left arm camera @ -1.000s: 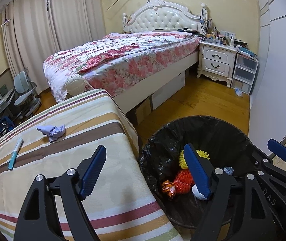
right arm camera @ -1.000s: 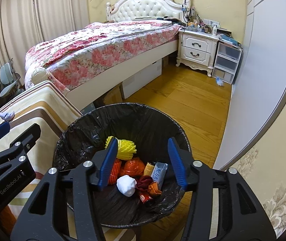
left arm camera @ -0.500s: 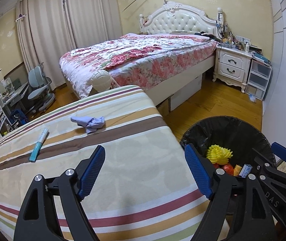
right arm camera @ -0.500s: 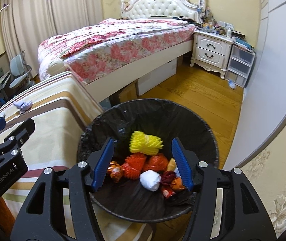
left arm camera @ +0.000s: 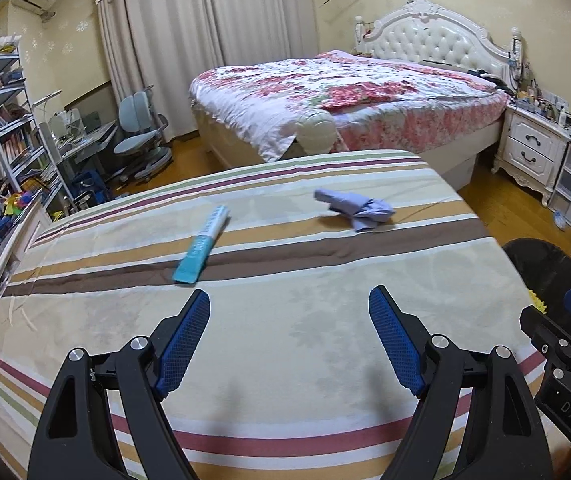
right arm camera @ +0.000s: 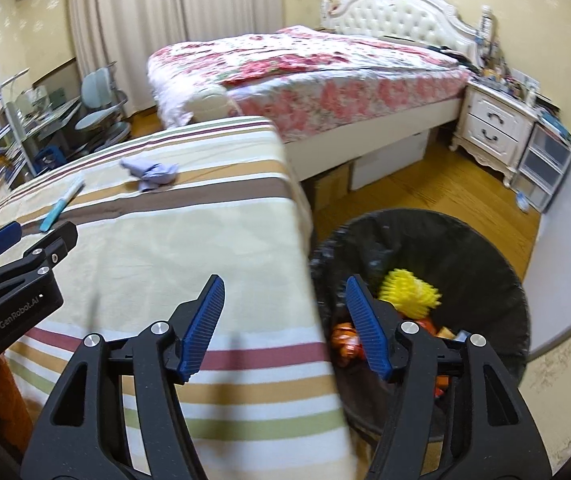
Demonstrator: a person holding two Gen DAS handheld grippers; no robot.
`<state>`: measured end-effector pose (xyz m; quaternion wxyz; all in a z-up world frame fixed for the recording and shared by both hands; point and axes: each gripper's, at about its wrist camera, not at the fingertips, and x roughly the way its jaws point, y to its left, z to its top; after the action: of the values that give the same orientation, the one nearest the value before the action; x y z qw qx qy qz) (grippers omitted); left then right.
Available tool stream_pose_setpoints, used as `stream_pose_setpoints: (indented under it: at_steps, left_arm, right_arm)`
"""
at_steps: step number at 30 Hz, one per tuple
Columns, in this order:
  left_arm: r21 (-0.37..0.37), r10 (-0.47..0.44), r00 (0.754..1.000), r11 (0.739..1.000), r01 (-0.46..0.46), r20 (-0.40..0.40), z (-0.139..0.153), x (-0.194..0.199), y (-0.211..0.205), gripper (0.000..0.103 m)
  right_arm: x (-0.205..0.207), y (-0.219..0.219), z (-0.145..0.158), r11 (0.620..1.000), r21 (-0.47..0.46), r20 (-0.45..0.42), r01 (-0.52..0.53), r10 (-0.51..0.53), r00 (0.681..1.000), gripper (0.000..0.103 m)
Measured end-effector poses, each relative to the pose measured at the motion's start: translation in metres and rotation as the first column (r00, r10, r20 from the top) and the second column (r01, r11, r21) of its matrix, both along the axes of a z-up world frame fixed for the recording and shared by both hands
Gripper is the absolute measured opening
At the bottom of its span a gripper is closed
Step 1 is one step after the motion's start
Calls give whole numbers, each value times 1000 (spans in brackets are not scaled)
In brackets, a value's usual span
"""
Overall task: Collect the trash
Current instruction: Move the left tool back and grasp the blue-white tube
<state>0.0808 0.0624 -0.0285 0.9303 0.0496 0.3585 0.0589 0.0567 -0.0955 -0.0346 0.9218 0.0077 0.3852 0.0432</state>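
A crumpled lilac tissue (left arm camera: pixel 359 209) and a teal-and-white wrapper strip (left arm camera: pixel 202 246) lie on the striped bed cover (left arm camera: pixel 285 320). Both also show in the right wrist view: the tissue (right arm camera: pixel 151 172) and the strip (right arm camera: pixel 61 203). My left gripper (left arm camera: pixel 289 340) is open and empty, above the cover short of both. My right gripper (right arm camera: pixel 283 328) is open and empty over the cover's right edge, beside the black-lined trash bin (right arm camera: pixel 485 264), which holds yellow, orange and red trash.
A flowered bed (left arm camera: pixel 345 104) stands beyond the striped cover, with a white nightstand (left arm camera: pixel 533 152) and plastic drawers at the right. A desk chair (left arm camera: pixel 137 136) and bookshelf (left arm camera: pixel 1 120) stand at the left. Wooden floor lies between bed and bin.
Both grippers have swung left, away from the bin and over the striped cover. The tissue and wrapper strip now sit ahead of the left gripper. Both grippers stay open.
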Motion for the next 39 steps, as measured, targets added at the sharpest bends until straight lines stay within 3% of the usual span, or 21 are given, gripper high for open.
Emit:
stream_pose_setpoints:
  at_steps: [10,14,21,31,39]
  left_arm:
    - [10,97,993,995,-96,-67,-14,17,66,79]
    - [-43,106,989,993,-111,-107,-19,31,84,79]
    - [-23,106,988,994,-110,-115,-20,52,96,79]
    - [-113,131,979,982,-150,-159,-24,78,126,79]
    - [-94,76,986,991,-90,-146,-22,85,119,79]
  right_arm:
    - [39,70,-10,991,-32,-84,-133,130,988,67]
    - [55,88,-10,988,-45,-93,-149,144,985,67]
    - [84,108,-10,987,-62,-101,-149,143,985,67]
    - [115,125,-11,987,-61,-114,-147,139,984,76]
    - [130,132,-12,987,-62,-116,-145,137,984,77]
